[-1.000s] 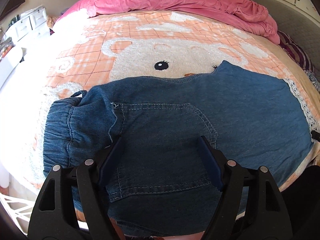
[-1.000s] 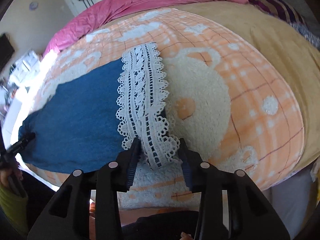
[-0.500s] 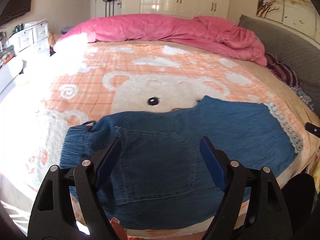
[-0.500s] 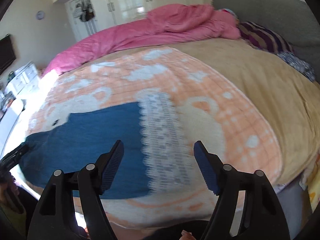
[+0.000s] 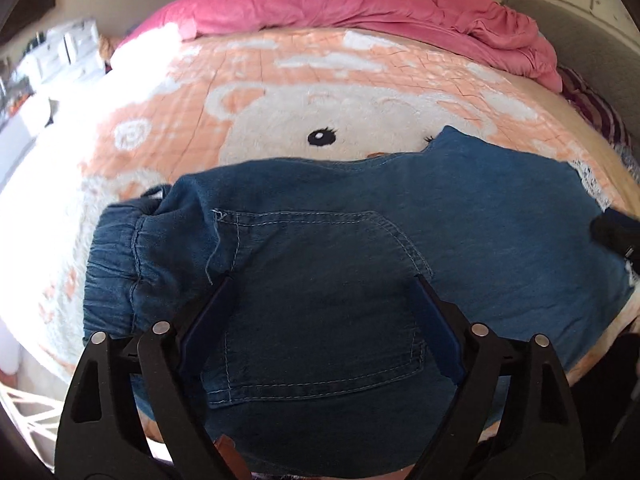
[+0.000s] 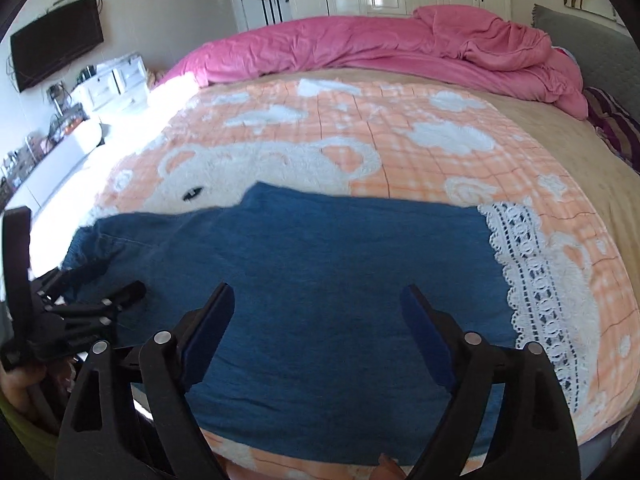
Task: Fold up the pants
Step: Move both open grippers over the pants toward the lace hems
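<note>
Pants [image 5: 360,248] lie flat along the bed's [image 6: 440,120] near edge with both my left hand-held gripper [image 5: 320,304] and right hand-held gripper [image 6: 316,312] gaping empty above them — pinching one denim layer could drag them off.

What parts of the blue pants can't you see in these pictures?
- Left wrist view: the blue denim pants' near edge is hidden behind the left gripper.
- Right wrist view: the elastic waistband end is blocked by the other black tool.
- Left wrist view: the white lace hem is cut off, blurred.
</note>
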Motion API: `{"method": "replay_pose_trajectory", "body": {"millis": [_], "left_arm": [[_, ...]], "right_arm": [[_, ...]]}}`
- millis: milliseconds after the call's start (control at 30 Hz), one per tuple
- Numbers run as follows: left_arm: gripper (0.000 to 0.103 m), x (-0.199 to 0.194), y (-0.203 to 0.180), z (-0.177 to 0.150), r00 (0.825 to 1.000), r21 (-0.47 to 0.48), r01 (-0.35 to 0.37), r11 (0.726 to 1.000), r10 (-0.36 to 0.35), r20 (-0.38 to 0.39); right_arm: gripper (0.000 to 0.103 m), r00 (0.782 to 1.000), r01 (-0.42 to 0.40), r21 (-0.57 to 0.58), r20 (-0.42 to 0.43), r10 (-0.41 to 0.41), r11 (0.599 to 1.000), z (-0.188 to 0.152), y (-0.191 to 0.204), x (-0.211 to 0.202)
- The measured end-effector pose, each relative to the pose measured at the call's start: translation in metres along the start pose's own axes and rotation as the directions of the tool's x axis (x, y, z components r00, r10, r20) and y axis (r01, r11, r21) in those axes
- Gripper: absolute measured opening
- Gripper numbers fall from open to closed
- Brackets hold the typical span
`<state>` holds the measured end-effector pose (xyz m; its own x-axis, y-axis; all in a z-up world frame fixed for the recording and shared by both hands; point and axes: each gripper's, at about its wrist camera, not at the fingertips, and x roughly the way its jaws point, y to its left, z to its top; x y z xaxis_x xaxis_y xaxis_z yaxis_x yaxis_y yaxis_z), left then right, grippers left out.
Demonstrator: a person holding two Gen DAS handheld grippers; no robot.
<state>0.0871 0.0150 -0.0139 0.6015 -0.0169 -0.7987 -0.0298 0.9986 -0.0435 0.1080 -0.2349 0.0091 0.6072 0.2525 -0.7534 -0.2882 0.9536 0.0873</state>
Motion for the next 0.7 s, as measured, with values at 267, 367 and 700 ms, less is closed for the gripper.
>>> {"method": "replay_pose_trajectory", "body": {"millis": [267,367,700], "left_arm": [[0.081,0.008,0.017,0.004,1.000,-0.043,-0.003,0.999,0.002,-0.019],[0.080,0.008,0.016,0.005,1.000,-0.043,-0.004,0.999,0.004,-0.019],[0.083,-0.033,-0.014,0.008,0.977,0.001,0.096,0.995,-0.094,0.189]], "right_arm": [[0.087,0.996,0.080,-0.001,-0.048,-0.080,0.997,-0.028,-0.039,0.019],[0.087,0.997,0.065,0.012,-0.031,-0.065,0.998,-0.031,-0.045,0.018],[0.088,0.979,0.105,0.115,0.162,-0.123,0.988,-0.020,-0.059,-0.033]]}}
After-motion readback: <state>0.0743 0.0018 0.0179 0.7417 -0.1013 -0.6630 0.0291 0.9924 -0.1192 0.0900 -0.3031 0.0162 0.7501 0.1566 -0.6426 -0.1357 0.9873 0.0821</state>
